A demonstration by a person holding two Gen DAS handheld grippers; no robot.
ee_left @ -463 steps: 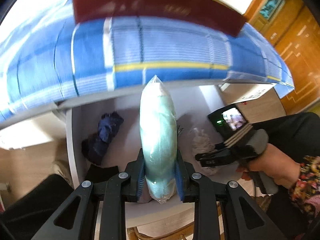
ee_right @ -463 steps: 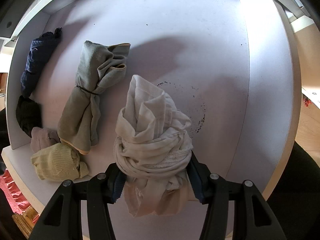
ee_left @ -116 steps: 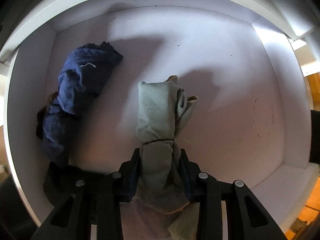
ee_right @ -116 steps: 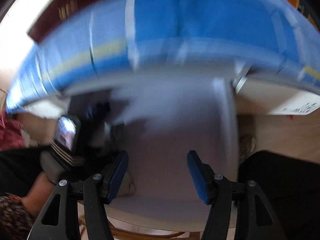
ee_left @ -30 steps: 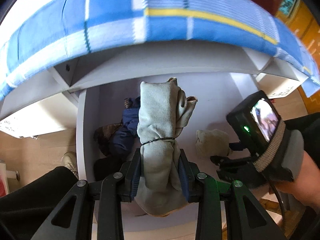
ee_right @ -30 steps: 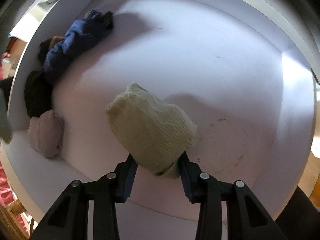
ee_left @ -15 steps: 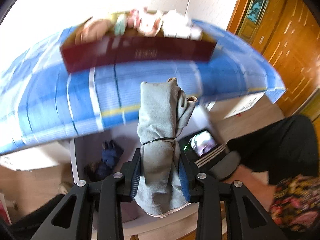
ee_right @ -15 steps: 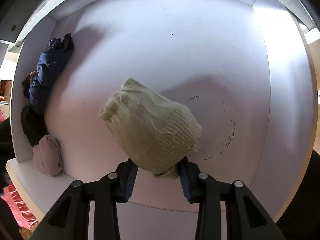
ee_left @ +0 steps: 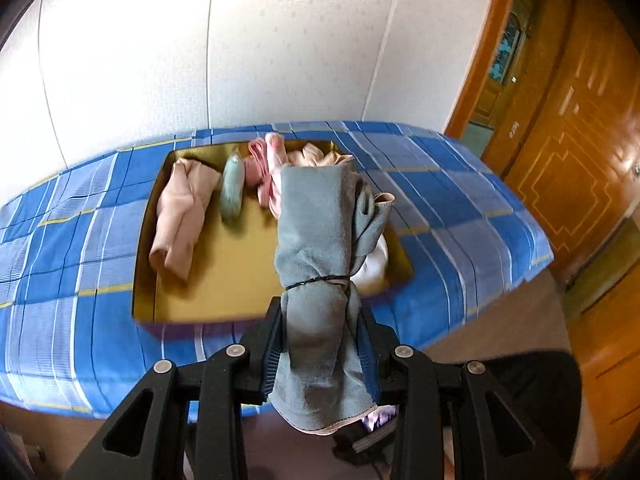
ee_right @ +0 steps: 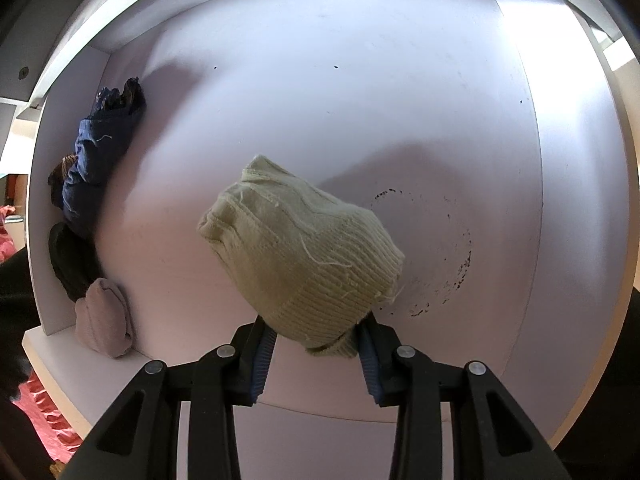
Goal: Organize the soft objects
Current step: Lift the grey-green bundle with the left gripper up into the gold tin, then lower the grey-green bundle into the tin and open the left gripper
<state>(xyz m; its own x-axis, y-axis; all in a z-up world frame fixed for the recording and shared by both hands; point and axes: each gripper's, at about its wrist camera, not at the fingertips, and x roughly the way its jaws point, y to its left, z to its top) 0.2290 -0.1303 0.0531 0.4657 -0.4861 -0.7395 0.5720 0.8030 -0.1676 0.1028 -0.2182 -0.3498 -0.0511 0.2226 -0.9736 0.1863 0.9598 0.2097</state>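
My left gripper (ee_left: 320,344) is shut on a grey-green cloth bundle (ee_left: 320,248) tied with a black band, held above the near edge of a shallow yellow-lined box (ee_left: 224,272) on the blue checked bedspread. The box holds a pink garment (ee_left: 180,216), a teal roll (ee_left: 233,190), pink cloths (ee_left: 268,168) and a white cloth (ee_left: 376,264). My right gripper (ee_right: 316,344) is shut on a pale yellow knitted bundle (ee_right: 304,248), held over the white shelf floor (ee_right: 360,120).
On the shelf's left side lie a navy cloth (ee_right: 100,152), a black bundle (ee_right: 72,260) and a mauve rolled sock (ee_right: 104,316). The blue checked bedspread (ee_left: 460,208) covers the surface around the box. Wooden doors (ee_left: 580,140) stand at the right.
My left gripper has risen from the shelf to above the bed and now looks down into the box, still gripping the grey-green bundle. My right gripper has kept the yellow bundle over the shelf.
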